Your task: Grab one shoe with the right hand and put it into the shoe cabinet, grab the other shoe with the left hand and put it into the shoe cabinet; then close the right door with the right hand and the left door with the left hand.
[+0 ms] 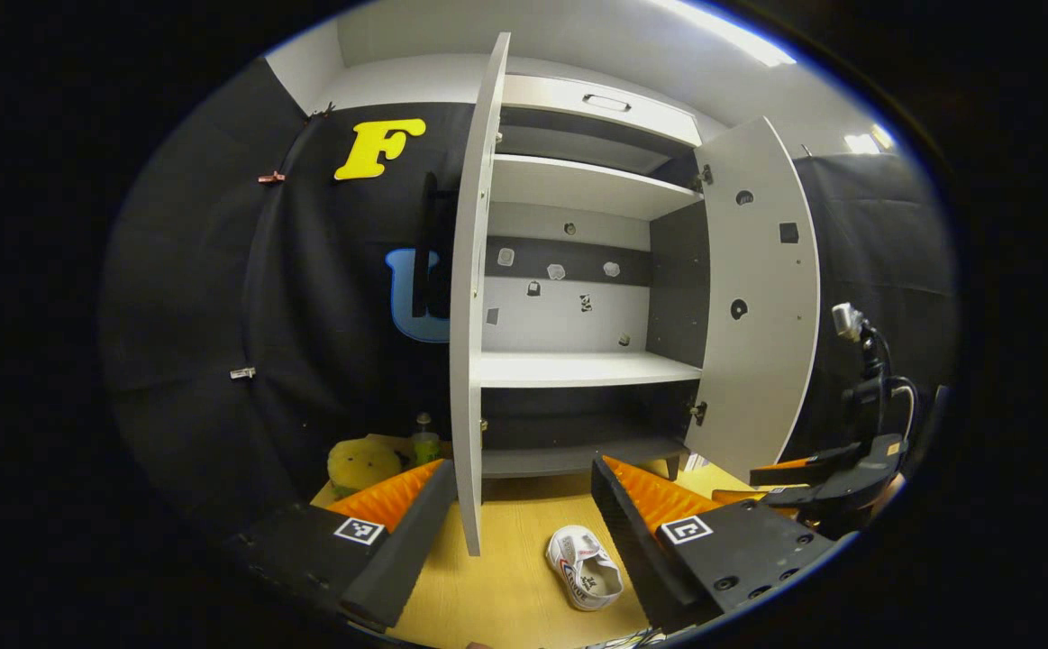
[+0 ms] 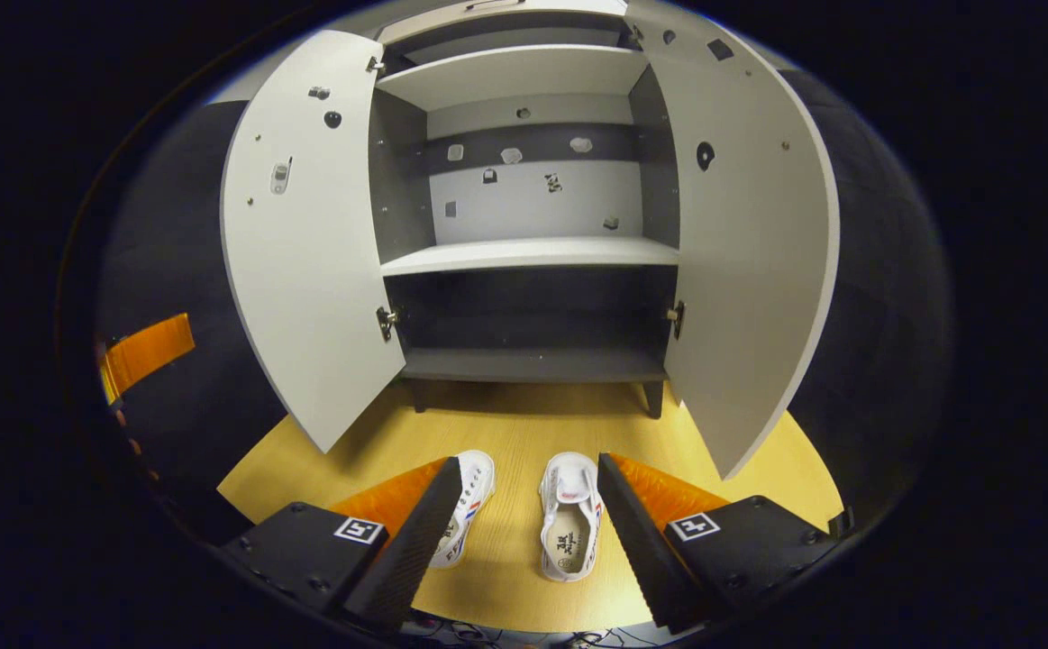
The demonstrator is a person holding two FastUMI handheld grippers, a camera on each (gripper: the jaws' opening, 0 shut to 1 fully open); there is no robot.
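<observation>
Right claw (image 2: 524,514) spread wide, holding nothing, low over the wooden floor (image 2: 505,433). Two white shoes side by side between its fingers: left shoe (image 2: 468,505) just beside one finger, right shoe (image 2: 569,527) near the other. Left claw (image 1: 524,505) also wide open, empty, one shoe (image 1: 585,568) below it. Beyond, shoe cabinet (image 2: 533,252) stands with left door (image 2: 307,243) and right door (image 2: 749,243) swung open, shelves bare.
</observation>
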